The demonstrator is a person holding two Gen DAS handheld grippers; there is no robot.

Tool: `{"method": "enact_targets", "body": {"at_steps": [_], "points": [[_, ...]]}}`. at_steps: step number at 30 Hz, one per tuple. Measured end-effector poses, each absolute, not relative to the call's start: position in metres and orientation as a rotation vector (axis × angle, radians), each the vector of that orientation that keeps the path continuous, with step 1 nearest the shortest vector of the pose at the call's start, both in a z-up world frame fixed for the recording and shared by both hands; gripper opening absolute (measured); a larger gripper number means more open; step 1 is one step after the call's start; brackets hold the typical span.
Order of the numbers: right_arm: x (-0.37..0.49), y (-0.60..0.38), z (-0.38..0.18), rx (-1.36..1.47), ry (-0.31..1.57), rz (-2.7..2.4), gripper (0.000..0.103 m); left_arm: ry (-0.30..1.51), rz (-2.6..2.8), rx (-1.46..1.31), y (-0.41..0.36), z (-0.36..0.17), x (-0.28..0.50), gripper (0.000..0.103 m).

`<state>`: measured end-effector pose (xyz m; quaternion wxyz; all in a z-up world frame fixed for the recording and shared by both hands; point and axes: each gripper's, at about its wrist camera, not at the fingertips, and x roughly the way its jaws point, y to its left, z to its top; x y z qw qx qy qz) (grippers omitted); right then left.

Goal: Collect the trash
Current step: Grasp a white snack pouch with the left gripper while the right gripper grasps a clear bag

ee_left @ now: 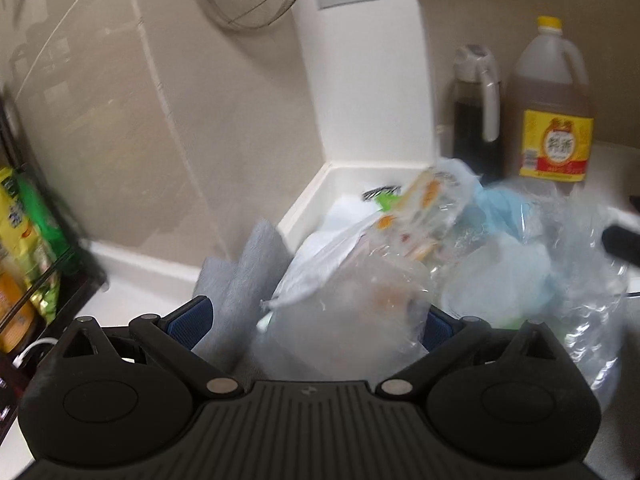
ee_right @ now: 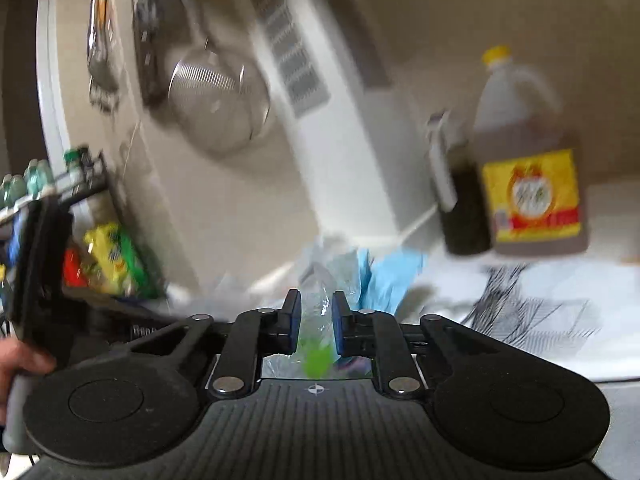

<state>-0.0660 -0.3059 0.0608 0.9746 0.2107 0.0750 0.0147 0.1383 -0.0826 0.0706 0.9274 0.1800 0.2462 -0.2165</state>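
Right wrist view showed your right gripper (ee_right: pixel 316 316) with its jaws drawn narrow on a strip of clear plastic wrap (ee_right: pixel 316 300), with something green (ee_right: pixel 318 360) low between the fingers, so this hand had a piece of the trash pinched. Your left gripper (ee_left: pixel 318 316) stood wide, its blue pads (ee_left: pixel 192 316) far apart, and a heap of clear plastic bags (ee_left: pixel 360 280) filled the space between them; I could not tell whether the pads pressed on it. The trash lay on the white counter (ee_left: pixel 132 296) in the corner, just in front of the dark bottle (ee_left: pixel 476 120) and the oil jug (ee_left: pixel 548 112). To do this step well, I judge you should have kept the right pinch firm and lifted slowly, because thin film slips and drags other pieces, and you should have kept the load away from both bottles. Only the left view showed the full heap, with a grey cloth (ee_left: pixel 240 280) beside it and a printed wrapper (ee_left: pixel 428 208) on top. Only the right view showed the blue sheet (ee_right: pixel 392 276) behind the pinch, the black-lined paper (ee_right: pixel 532 304) on the counter, and a person's hand (ee_right: pixel 20 364) at the left edge. Both views were blurred.
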Motion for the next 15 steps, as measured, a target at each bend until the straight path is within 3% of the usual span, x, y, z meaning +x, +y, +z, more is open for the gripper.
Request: {"method": "enact_targets", "body": {"at_steps": [5, 15], "points": [[-0.080, -0.328, 0.069, 0.463, 0.075, -0.050, 0.007, 0.437, -0.530, 0.404, -0.094, 0.078, 0.127, 0.103], [-0.077, -0.344, 0.061, 0.515, 0.123, -0.103, 0.007, 0.402, -0.611, 0.520, -0.140, 0.080, 0.138, 0.103]]}}
